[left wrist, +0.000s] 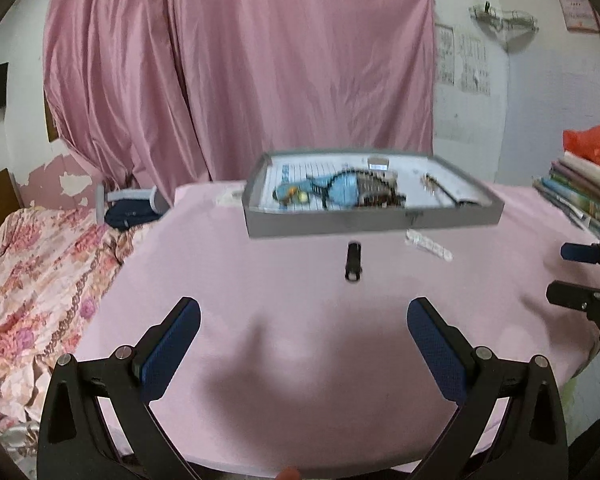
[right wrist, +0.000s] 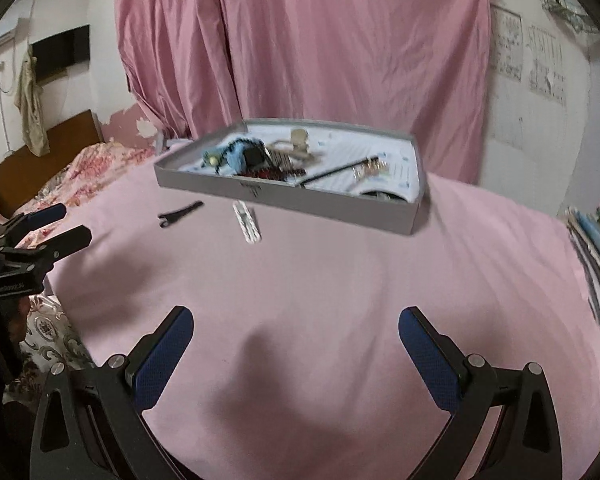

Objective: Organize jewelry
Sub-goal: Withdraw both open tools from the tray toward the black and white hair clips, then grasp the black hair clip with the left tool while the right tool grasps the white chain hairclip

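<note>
A shallow grey tray (left wrist: 372,222) (right wrist: 300,200) stands far back on the pink-covered table, holding a blue piece (left wrist: 332,190) (right wrist: 236,154), dark beaded jewelry (left wrist: 380,196) (right wrist: 276,172) and a thin dark stick (left wrist: 444,190) (right wrist: 340,170). In front of it lie a black clip (left wrist: 353,266) (right wrist: 180,211) and a clear beaded strip (left wrist: 428,245) (right wrist: 247,224). My left gripper (left wrist: 304,316) is open over bare cloth, well short of the clip. My right gripper (right wrist: 296,324) is open too, empty, near the table's front. Each gripper shows at the other view's edge (left wrist: 580,276) (right wrist: 48,228).
A bed with a floral quilt (left wrist: 40,280) runs along the table's left side. Stacked books and folded cloth (left wrist: 580,192) (right wrist: 596,232) sit at the table's right edge. A pink curtain (right wrist: 320,40) hangs behind the tray. The table's front edge is close under both grippers.
</note>
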Demonstrator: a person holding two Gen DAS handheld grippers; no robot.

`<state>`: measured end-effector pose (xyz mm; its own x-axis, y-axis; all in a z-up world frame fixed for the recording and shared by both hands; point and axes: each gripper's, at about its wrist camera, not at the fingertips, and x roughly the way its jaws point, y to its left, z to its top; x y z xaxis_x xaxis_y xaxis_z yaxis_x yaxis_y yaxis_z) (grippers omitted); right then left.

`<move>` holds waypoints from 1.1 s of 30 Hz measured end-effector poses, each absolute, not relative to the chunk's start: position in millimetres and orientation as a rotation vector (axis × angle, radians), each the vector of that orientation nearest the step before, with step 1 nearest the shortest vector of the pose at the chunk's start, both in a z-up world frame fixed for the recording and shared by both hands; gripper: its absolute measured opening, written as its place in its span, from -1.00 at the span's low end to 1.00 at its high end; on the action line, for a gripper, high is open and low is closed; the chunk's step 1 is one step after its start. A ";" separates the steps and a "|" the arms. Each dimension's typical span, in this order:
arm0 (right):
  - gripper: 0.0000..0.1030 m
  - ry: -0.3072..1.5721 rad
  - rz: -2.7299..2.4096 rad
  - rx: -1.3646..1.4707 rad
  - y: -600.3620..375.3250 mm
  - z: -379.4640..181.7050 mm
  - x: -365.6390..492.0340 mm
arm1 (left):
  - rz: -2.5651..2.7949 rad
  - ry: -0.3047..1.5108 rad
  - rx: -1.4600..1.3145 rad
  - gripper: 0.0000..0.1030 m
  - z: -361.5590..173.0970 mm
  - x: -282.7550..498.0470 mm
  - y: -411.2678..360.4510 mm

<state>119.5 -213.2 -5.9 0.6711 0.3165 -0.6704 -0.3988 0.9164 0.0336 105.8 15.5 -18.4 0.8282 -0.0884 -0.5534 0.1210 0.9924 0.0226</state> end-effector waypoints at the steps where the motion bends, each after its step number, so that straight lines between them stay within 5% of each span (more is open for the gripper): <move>1: 1.00 0.740 0.400 -0.118 -213.8 -8.0 120.6 | -0.112 0.593 0.057 0.97 -20.6 107.0 15.3; 28: 0.99 0.825 0.533 -0.184 -207.9 -9.2 173.0 | -0.194 0.762 0.028 0.97 -33.8 161.7 6.8; 33: 0.61 0.846 0.583 -0.218 -196.0 -11.4 185.8 | -0.213 0.767 0.021 0.84 -34.3 167.9 7.1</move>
<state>185.8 -196.0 -11.4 0.5188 0.3972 -0.7570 -0.5657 0.8234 0.0444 167.9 7.1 -34.3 0.6993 -0.1839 -0.6908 0.1992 0.9782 -0.0589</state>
